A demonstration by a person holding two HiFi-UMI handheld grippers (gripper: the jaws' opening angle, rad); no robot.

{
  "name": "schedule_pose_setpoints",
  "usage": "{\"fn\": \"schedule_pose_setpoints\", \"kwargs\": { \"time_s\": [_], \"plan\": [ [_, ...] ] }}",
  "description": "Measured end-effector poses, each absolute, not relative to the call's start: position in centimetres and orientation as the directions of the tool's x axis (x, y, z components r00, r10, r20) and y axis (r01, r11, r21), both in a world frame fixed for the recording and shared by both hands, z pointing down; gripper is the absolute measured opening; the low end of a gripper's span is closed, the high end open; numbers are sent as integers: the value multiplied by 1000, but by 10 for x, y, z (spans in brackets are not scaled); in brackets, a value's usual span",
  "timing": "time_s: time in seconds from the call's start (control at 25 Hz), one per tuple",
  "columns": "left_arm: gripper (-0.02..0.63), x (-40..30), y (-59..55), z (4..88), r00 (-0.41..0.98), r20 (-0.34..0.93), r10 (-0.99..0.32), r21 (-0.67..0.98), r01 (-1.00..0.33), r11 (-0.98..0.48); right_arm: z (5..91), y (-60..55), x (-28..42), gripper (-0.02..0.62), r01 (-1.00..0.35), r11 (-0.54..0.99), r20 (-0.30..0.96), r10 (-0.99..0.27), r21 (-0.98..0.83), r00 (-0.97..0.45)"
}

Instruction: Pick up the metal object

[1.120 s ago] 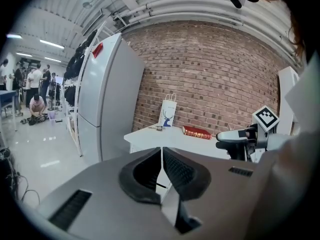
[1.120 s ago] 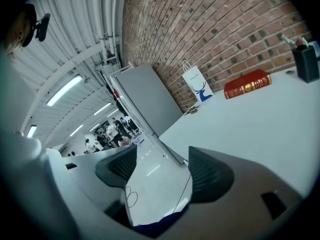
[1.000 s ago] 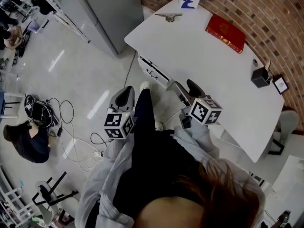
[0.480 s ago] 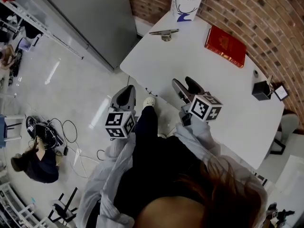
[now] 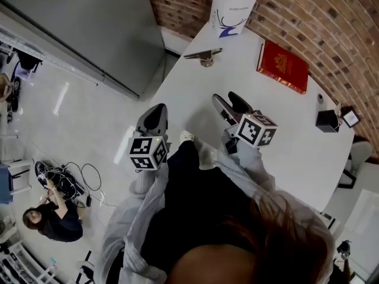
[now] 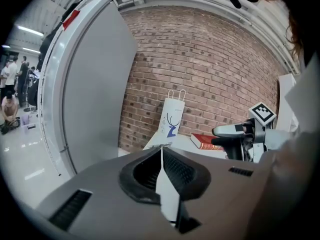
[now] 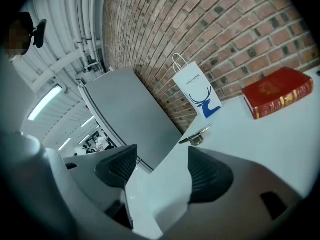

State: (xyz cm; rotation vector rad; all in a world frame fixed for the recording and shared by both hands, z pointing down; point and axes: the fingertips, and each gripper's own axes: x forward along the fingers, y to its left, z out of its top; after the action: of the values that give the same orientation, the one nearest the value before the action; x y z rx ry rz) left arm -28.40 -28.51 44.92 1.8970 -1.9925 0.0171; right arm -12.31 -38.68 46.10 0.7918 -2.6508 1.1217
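The metal object (image 5: 203,55), a slim silver bar on a small round base, lies at the far left of the white table (image 5: 278,147). In the right gripper view the metal object (image 7: 196,134) shows ahead, just above the jaws. My right gripper (image 5: 228,99) hangs over the table's near part, well short of it, open and empty (image 7: 160,156). My left gripper (image 5: 155,108) is held at the table's near left corner; its pads meet (image 6: 161,151) with nothing between them.
A white paper bag with a blue deer (image 5: 233,7) stands behind the metal object, against the brick wall. A red book (image 5: 282,65) lies to its right; a black box (image 5: 327,120) sits far right. A grey panel (image 5: 89,22) stands left. A person (image 5: 50,220) crouches by cables on the floor.
The table has come closer in the head view. My right gripper now hangs over the tabletop and the left one has reached its corner. Both jaw states are unchanged.
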Motion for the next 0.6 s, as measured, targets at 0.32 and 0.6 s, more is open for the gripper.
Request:
{"fn": "schedule_pose_setpoints", "kwargs": {
  "time_s": [0.32, 0.6],
  "plan": [
    [26, -308, -333, 458, 39, 295, -955, 258, -965, 40, 456, -435, -151, 318, -528, 508, 308, -456, -680, -835],
    [26, -325, -367, 470, 68, 309, -949, 271, -962, 19, 483, -474, -165, 290, -434, 208, 283, -507, -876, -814]
  ]
}}
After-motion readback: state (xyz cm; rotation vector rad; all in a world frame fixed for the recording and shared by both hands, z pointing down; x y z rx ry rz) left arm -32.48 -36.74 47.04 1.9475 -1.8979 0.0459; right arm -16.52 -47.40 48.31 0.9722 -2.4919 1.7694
